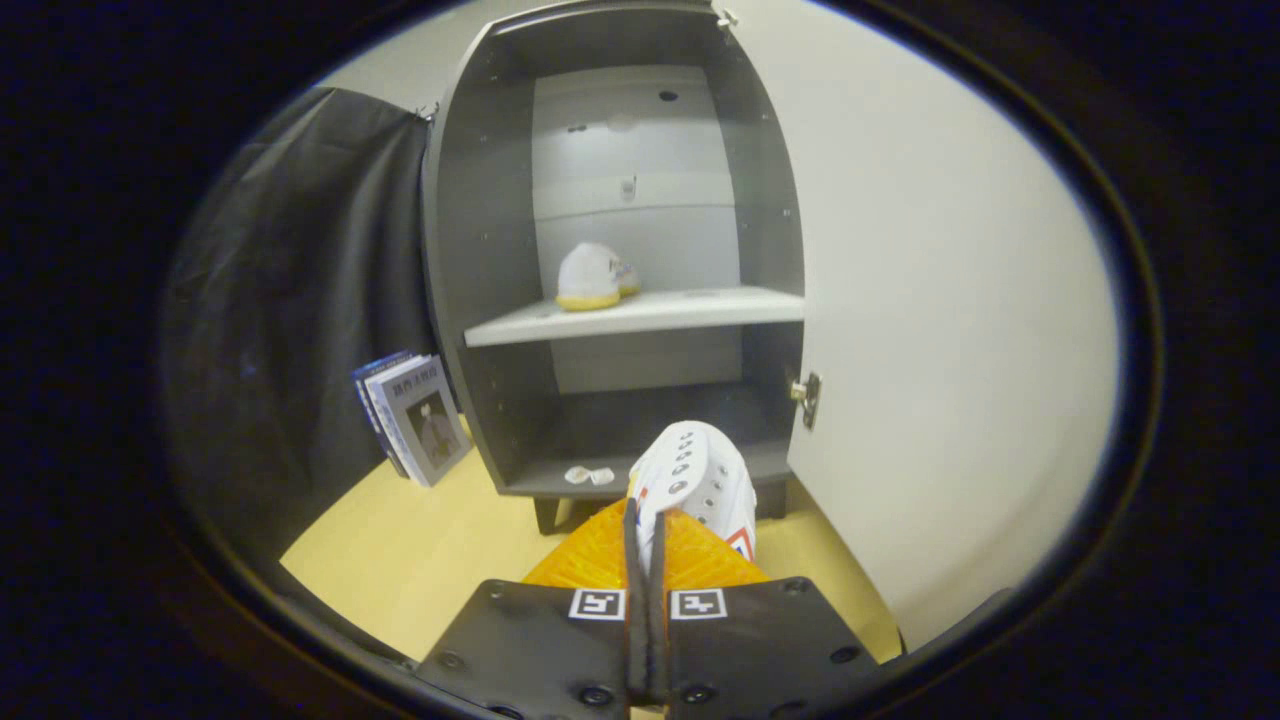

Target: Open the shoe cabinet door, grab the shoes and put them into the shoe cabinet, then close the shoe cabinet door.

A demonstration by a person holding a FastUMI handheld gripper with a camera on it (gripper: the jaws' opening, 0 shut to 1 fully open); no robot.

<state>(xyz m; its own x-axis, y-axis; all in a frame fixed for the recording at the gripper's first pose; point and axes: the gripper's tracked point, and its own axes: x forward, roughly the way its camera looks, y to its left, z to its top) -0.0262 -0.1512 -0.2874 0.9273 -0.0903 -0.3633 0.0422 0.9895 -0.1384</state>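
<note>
Shoe (697,482) pinched in the closed gripper (646,540), low centre; carry it level over the cabinet (470,250) floor lip, clear of the door (940,330)

White shoe (697,480) before open grey cabinet (480,250), another shoe (590,277) shelved.

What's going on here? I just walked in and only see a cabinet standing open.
A person's handheld tongs are shut on a white shoe, held just in front of the shoe cabinet. Its door is swung open to the right. Another white shoe already sits on the middle shelf; the held one isn't inside yet.
</note>
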